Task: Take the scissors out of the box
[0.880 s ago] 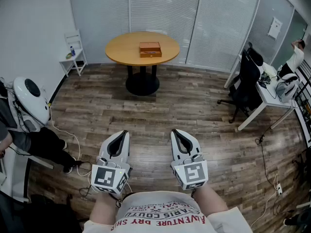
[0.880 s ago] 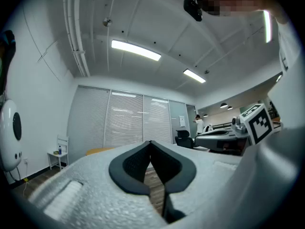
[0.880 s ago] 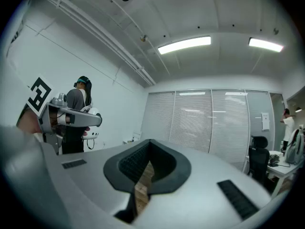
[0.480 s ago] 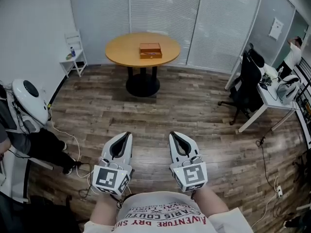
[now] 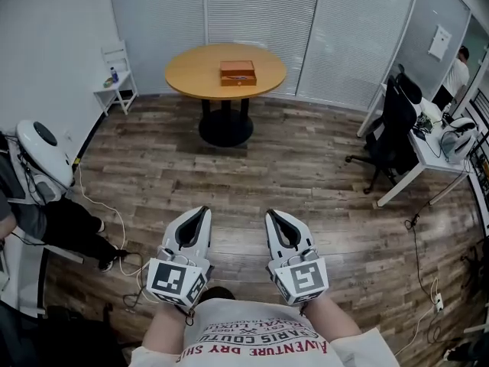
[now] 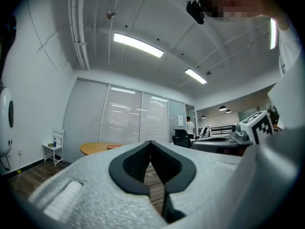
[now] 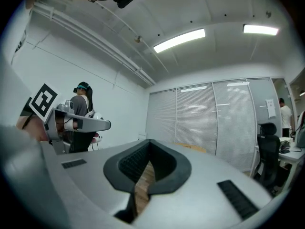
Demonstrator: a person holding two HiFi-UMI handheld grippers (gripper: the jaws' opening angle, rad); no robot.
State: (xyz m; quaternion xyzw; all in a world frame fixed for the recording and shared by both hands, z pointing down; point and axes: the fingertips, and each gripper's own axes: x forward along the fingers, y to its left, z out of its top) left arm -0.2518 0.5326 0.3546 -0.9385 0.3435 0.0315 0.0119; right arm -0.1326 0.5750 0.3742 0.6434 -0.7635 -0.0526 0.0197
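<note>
A brown box (image 5: 238, 73) sits on a round wooden table (image 5: 195, 75) far across the room, and no scissors show. Both grippers are held close to my body, side by side, pointing level towards the table. The left gripper (image 5: 200, 212) is shut with nothing in it, and so is the right gripper (image 5: 273, 215). In the left gripper view the jaws (image 6: 150, 142) meet at their tips, with the table (image 6: 95, 148) and box (image 6: 114, 147) small beyond them. The right gripper view shows its jaws (image 7: 148, 141) closed, empty, and the table edge (image 7: 189, 147) behind.
Wooden floor stretches between me and the table. A black office chair (image 5: 390, 128) and a white desk (image 5: 432, 147) stand at the right. A seated person (image 5: 46, 220), a white device (image 5: 42, 155) and floor cables (image 5: 114, 220) are at the left. A small white stand (image 5: 114, 82) is by the wall.
The view has shifted slightly, so the grippers sit a touch lower in the picture. Both stay shut and empty. The person at the far right has moved.
</note>
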